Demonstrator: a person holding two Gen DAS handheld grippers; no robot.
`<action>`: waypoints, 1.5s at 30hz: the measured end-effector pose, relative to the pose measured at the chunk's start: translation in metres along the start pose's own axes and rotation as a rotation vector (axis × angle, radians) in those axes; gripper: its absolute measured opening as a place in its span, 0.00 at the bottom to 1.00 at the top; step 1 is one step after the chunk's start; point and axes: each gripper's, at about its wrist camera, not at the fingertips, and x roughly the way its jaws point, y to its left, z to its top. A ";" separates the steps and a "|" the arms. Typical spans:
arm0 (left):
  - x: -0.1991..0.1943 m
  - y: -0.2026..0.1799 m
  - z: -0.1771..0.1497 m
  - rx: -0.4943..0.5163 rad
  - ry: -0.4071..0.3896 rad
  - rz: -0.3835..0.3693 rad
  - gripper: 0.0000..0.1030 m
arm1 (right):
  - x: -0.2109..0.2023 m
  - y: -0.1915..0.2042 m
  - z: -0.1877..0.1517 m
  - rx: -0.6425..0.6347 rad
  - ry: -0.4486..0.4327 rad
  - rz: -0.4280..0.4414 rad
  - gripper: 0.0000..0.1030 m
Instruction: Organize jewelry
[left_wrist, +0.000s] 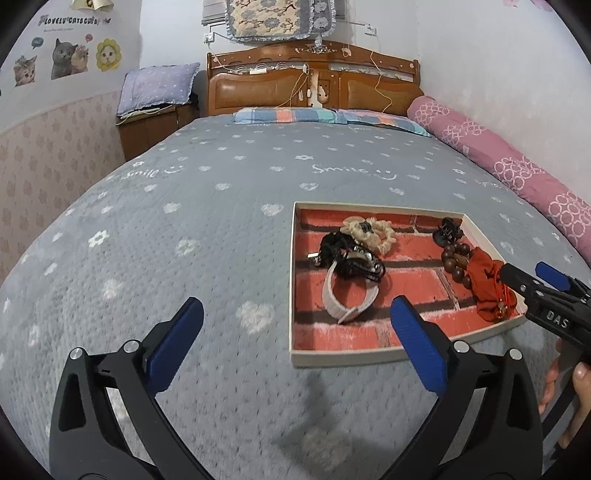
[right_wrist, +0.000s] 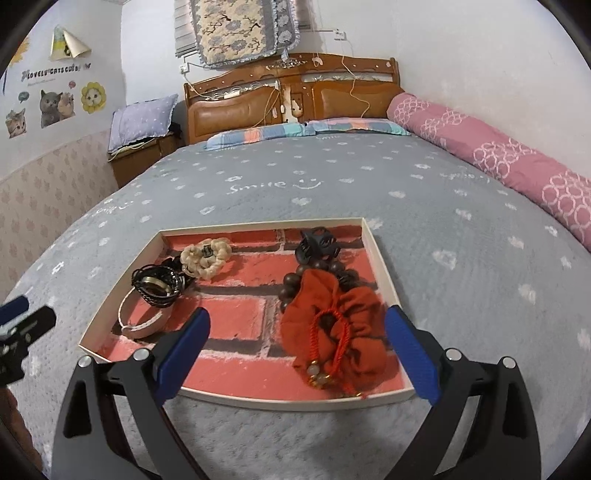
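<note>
grey quilted heart-print bedspread, carved brown wooden headboard, shallow white brick-lined cardboard tray of jewelry, left gripper and right gripper both wide, empty

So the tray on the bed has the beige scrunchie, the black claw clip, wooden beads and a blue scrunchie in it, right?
Not quite: the scrunchie by the wooden beads is orange-red, not blue, as the right wrist view shows. The beige scrunchie and black claw clip are in the tray on the bed.
</note>
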 end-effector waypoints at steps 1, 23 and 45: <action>-0.001 0.002 -0.002 -0.001 -0.001 0.004 0.95 | 0.002 0.003 -0.002 0.008 0.008 -0.002 0.91; -0.044 0.074 -0.056 0.005 0.041 0.007 0.95 | -0.040 0.063 -0.060 -0.062 0.092 -0.050 0.91; -0.078 0.089 -0.097 -0.081 0.042 -0.014 0.95 | -0.034 0.075 -0.092 -0.120 0.222 0.116 0.91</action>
